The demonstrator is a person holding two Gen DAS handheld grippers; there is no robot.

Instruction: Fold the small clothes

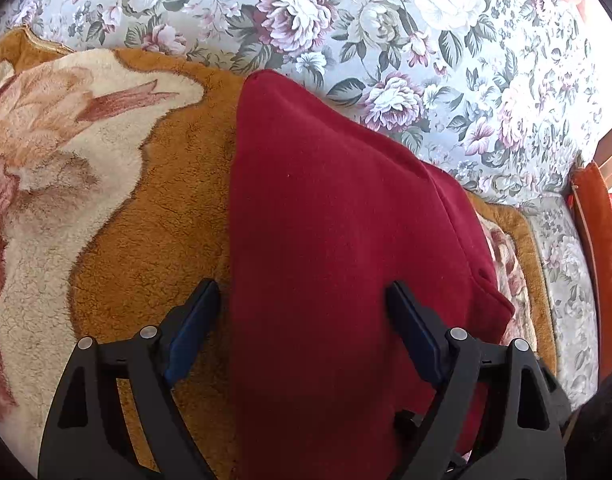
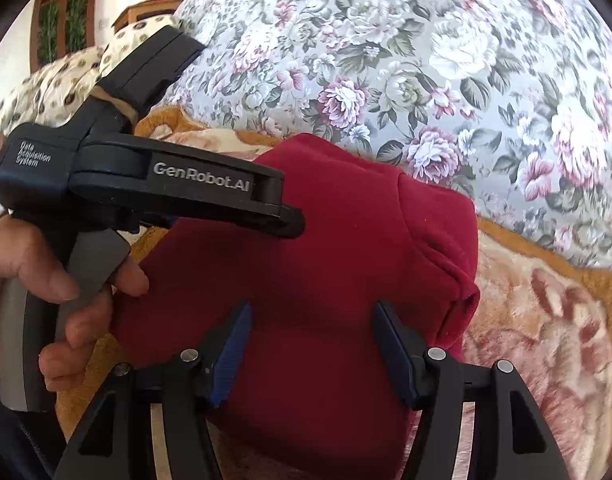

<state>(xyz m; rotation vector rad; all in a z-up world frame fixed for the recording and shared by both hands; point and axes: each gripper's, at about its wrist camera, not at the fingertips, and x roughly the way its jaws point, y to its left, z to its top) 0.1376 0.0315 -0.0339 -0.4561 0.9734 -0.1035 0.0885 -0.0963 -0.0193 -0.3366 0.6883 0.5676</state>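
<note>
Both claws, left claw and right claw, spread wide over folded red garment, gripping nothing; risk: snagging plush blanket underneath, undoing fold.

We see both fisheye views in bright, soft daylight, with weak shadows under the red garment, strong bending and black vignetting at the edges, and slight blur on the floral sheet toward the rims.
</note>
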